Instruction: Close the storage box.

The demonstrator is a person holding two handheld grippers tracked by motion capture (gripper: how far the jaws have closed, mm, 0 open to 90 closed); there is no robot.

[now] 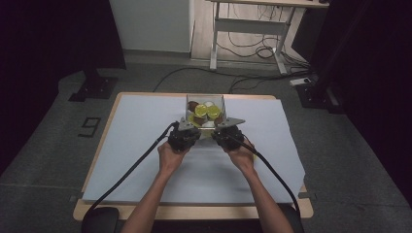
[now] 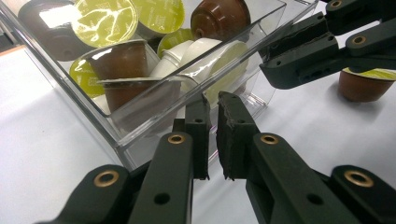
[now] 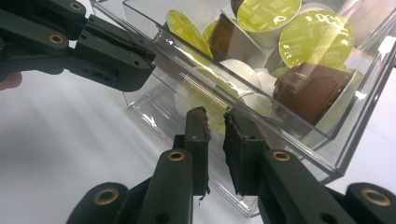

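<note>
**Both grippers pinch the near wall of a clear box of coffee capsules**

White sheeting covers the tabletop (image 1: pixel 145 145), which stands on grey floor with black stands to either side and a desk frame with loose cables behind.

At the left, the left gripper (image 2: pixel 212 100) is held in the person's left hand (image 1: pixel 170 156), its cable trailing back toward the near edge. Its jaws are drawn narrow on the near wall of the clear plastic box (image 2: pixel 140 135), whose rim runs between them.

In the middle, the box sits tilted, crowded with capsules: yellow-green foil lids (image 3: pixel 315 37), brown cups (image 2: pixel 123 60) and white ones (image 2: pixel 196 51) piled against one another. From above, the two gripper bodies cover the box's near edge.

At the right, the right gripper (image 3: pixel 215 116) in the right hand (image 1: pixel 241 156) grips the same wall just beside the left one, jaws equally narrow. One brown capsule (image 2: pixel 364 84) stands alone on the sheet outside the box, partly behind the right gripper's arm.
</note>
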